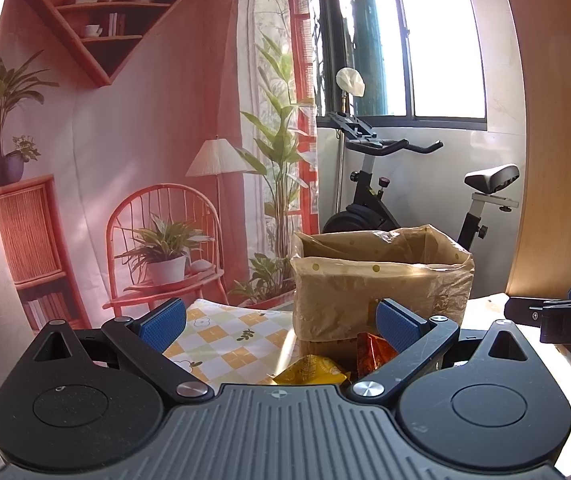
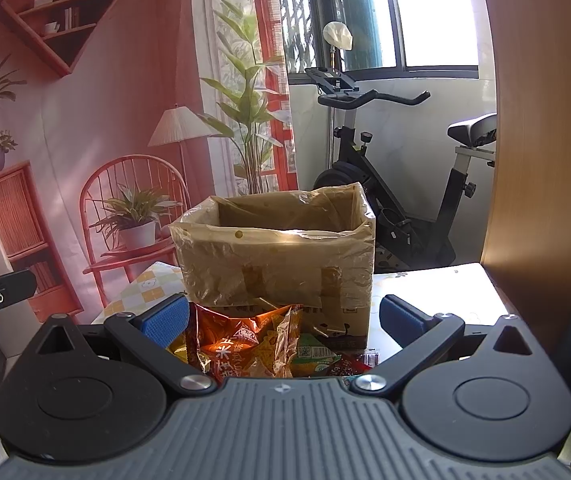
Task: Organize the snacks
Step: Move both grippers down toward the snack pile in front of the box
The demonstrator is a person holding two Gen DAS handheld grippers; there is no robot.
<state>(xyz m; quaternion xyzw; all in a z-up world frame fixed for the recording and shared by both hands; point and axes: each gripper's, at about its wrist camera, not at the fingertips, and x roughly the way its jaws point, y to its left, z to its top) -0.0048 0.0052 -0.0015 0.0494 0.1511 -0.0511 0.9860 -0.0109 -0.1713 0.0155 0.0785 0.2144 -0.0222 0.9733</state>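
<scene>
A cardboard box lined with a brown dotted plastic bag [image 1: 381,280] stands open-topped on the table; it also shows in the right wrist view [image 2: 277,256]. My left gripper [image 1: 281,322] is open and empty, with a yellow snack packet [image 1: 311,372] and an orange packet [image 1: 373,352] below it, in front of the box. My right gripper [image 2: 283,320] is open over an orange snack bag [image 2: 245,344], a green packet [image 2: 313,356] and a red packet [image 2: 345,368]. The box's inside is hidden.
The table has a checkered cloth with flowers [image 1: 229,332]. The right gripper's body [image 1: 557,316] shows at the right of the left view. A printed room backdrop [image 1: 125,140] hangs behind; an exercise bike [image 2: 397,152] and a wooden panel [image 2: 545,120] stand beyond.
</scene>
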